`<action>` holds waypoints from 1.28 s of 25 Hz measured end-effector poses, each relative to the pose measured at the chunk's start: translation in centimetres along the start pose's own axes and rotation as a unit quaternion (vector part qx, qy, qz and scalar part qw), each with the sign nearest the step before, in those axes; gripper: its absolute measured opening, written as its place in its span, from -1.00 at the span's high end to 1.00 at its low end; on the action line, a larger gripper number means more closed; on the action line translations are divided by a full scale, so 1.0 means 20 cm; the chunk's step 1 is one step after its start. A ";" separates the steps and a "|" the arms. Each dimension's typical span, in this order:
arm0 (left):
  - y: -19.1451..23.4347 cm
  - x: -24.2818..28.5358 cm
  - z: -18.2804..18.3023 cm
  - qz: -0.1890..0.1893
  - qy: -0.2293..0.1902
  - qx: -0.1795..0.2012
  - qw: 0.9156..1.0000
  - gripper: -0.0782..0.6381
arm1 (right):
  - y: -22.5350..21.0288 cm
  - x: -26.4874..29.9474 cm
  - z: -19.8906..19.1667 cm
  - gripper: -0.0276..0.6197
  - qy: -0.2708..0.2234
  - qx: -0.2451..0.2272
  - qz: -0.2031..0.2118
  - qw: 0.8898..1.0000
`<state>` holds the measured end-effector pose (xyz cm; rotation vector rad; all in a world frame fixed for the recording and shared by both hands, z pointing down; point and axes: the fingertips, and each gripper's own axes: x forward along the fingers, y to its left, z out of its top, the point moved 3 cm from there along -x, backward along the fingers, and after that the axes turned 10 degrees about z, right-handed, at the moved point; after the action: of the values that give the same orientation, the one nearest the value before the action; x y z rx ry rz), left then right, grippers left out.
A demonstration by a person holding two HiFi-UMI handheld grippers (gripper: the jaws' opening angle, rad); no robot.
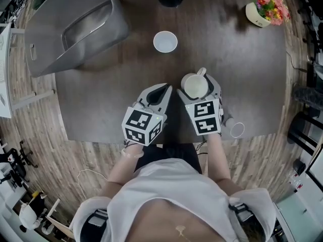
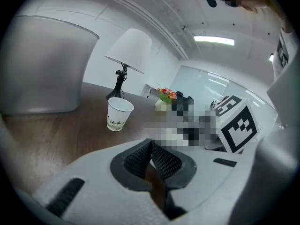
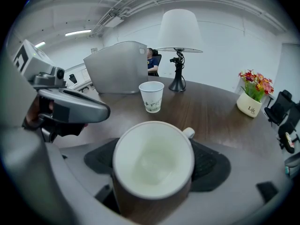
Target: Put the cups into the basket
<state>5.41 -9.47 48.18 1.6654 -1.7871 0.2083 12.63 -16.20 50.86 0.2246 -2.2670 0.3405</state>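
With the left gripper (image 1: 162, 91) closed and empty, the right gripper (image 1: 200, 84) pinched the smooth mug (image 3: 153, 168), which could slip before the far-left basket (image 1: 50, 39).

Mug (image 3: 153, 161) (white, empty); upright paper cup (image 1: 165, 41)

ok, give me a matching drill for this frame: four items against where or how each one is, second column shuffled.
Things:
1. mug
2. paper cup
3. left gripper
4. basket

States:
A. shut, nothing in it
B. standing free, mid-table
C. at the table's far-left corner
D. clamped in the right gripper

Pairs: 1-D, 2-B, 3-A, 4-C
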 end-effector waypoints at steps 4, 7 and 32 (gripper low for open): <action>0.05 -0.04 0.03 0.007 -0.012 0.002 1.000 0.75 | 0.01 -0.01 0.07 -0.40 -0.008 -0.007 -0.004 1.000; 0.11 -0.09 0.07 0.010 -0.023 -0.002 1.000 0.75 | 0.04 -0.04 0.16 -0.40 -0.019 -0.021 -0.004 1.000; 1.03 -0.85 0.24 0.091 -0.114 -0.045 0.988 0.75 | 1.07 0.34 0.92 -0.40 -0.022 -0.172 0.137 0.975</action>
<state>-16.26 5.40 41.58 1.5116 -2.0898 0.0185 -10.59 -2.07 40.83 -0.2649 -2.3593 0.0783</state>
